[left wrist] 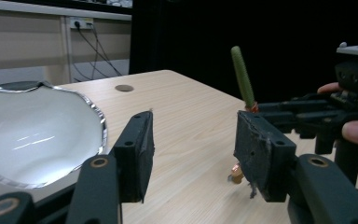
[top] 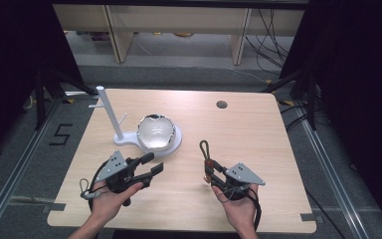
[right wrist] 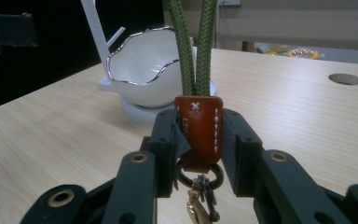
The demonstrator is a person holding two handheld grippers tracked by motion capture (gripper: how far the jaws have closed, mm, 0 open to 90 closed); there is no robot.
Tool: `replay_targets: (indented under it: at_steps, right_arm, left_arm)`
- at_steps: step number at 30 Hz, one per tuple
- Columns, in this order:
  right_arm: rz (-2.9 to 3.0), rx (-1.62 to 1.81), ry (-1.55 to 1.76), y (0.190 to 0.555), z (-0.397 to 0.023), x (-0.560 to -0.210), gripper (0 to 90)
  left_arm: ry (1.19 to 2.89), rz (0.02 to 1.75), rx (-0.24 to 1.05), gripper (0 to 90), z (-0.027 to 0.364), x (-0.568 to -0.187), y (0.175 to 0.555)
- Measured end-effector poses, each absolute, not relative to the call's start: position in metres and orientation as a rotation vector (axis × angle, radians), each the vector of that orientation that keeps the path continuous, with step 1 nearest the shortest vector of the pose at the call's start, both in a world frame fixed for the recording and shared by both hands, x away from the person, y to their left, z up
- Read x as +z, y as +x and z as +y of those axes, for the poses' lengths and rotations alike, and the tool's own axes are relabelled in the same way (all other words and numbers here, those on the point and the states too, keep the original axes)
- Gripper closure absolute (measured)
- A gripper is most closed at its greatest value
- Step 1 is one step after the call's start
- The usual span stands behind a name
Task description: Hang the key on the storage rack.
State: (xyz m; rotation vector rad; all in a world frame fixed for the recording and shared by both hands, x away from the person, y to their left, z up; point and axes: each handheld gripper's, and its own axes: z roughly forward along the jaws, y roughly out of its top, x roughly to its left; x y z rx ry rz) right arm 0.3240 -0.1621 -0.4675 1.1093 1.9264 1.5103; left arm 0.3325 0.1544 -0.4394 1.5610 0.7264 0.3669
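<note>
- The right tongs [right wrist: 198,140] are clamped on the brown stitched leather tab [right wrist: 199,128] of a green braided cord key strap [top: 205,149], so the loop stands free of the jaws while the metal ring and gold clasp [right wrist: 198,205] dangle below them.
- Gripping the stiff tab rather than the soft cord seems meant to keep the loop open and steerable, perhaps for hanging on the white plastic peg stand [top: 108,113] at the far left of the light wooden desk [top: 258,129].
- The left tongs [left wrist: 193,149] stand fairly wide with nothing between them, near the white wavy-rimmed bowl with a silver edge [top: 155,131].
- The strap sits above the desk's near right part, well apart from the stand. In the high view its long axis runs from the tab away from the person, leaning slightly left, loop end leading.
</note>
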Motion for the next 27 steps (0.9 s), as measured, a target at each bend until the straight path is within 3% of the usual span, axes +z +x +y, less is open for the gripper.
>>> replay_targets:
  at_steps: [27]
  right_arm:
    - [1.946,1.521,1.000,0.319,-0.140,-0.470,68.8]
  left_arm:
    - [1.563,0.701,0.148,69.0,0.094,-0.441,0.361]
